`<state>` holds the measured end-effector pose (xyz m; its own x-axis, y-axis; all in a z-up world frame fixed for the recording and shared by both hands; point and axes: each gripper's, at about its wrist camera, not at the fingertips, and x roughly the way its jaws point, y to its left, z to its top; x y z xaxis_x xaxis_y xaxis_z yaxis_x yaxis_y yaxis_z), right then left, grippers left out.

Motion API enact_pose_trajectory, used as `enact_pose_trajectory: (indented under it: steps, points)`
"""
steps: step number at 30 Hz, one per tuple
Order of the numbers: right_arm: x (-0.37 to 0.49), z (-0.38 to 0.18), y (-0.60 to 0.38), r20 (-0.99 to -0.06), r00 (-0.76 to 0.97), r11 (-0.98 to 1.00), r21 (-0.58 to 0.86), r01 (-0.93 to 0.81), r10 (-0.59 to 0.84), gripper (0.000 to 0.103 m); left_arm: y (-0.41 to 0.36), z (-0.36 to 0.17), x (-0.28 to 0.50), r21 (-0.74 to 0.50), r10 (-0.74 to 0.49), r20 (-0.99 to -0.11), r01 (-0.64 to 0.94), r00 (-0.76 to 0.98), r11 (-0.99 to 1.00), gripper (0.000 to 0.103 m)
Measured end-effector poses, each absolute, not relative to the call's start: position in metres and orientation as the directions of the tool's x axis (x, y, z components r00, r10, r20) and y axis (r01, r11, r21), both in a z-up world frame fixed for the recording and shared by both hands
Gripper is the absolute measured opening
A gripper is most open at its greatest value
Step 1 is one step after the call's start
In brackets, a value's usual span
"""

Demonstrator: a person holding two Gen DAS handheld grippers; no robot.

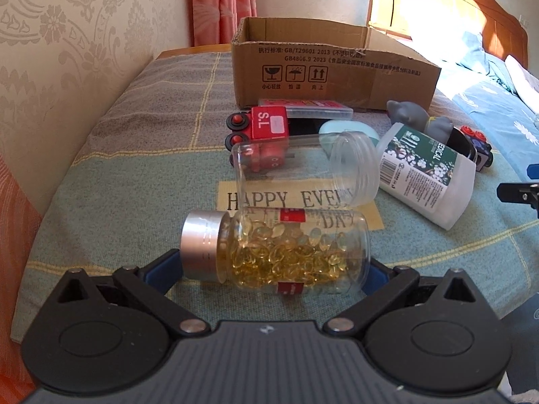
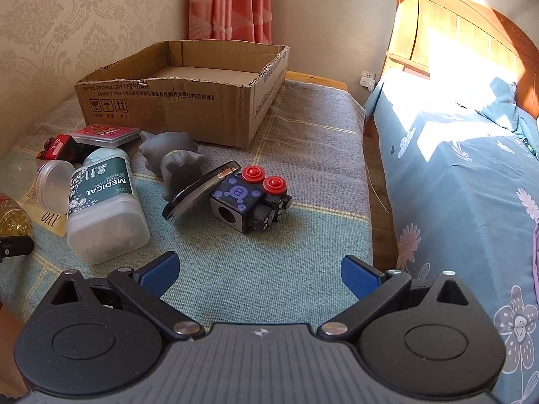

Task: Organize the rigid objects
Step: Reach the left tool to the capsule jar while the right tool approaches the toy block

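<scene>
The left gripper (image 1: 273,266) is sitting at six o'clock in its own view, its blue pads (image 1: 161,269) bracketing a capsule bottle (image 1: 286,252) that is lying on its side, silver cap pointing toward nine o'clock; the pads look pressed to the cap end and the base, so it appears to be holding the bottle lengthwise, though whether the bottle is resting on the blanket (image 1: 118,202) or just lifted I cannot tell. Gripping end to end on smooth glass and metal is likely slippery, so squeezing firmly and keeping the bottle level while carrying it should help. Just past it toward twelve o'clock an empty clear jar (image 1: 303,168) is lying on its side, and a white swab bottle (image 1: 427,181) is lying at two o'clock. Beyond the jar a red toy truck (image 1: 262,134) and a flat red case (image 1: 303,107) are sitting near the foot of the cardboard box (image 1: 337,77), which is standing open at twelve o'clock and is probably where things are going. The right gripper (image 2: 259,272) is waiting wide apart and empty over bare blanket, with a purple toy block (image 2: 249,205) at twelve o'clock, a grey figurine (image 2: 178,165) at eleven and a dark round lid (image 2: 198,188) leaning between them
</scene>
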<state>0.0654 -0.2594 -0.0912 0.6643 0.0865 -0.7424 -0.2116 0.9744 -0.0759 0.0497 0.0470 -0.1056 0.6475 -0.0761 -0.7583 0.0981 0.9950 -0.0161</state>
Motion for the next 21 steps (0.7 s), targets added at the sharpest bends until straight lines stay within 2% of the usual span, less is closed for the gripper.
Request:
enact_pose_trajectory:
  steps: [7, 13, 21]
  points:
    - [0.094, -0.111, -0.267, -0.771, 0.608, 0.938, -0.037, -0.344, 0.192, 0.103, 0.046, -0.107, 0.045, -0.016, -0.070, -0.737, 0.086, 0.672, 0.996, 0.103]
    - [0.113, -0.115, -0.277, -0.739, 0.582, 0.849, -0.027, -0.528, 0.338, 0.103, 0.045, -0.107, 0.046, -0.015, -0.055, -0.738, 0.065, 0.673, 0.998, 0.103]
    - [0.141, -0.114, -0.268, -0.746, 0.521, 0.761, -0.028, -0.648, 0.415, 0.103, 0.043, -0.107, 0.048, -0.015, -0.040, -0.738, 0.043, 0.673, 0.999, 0.103]
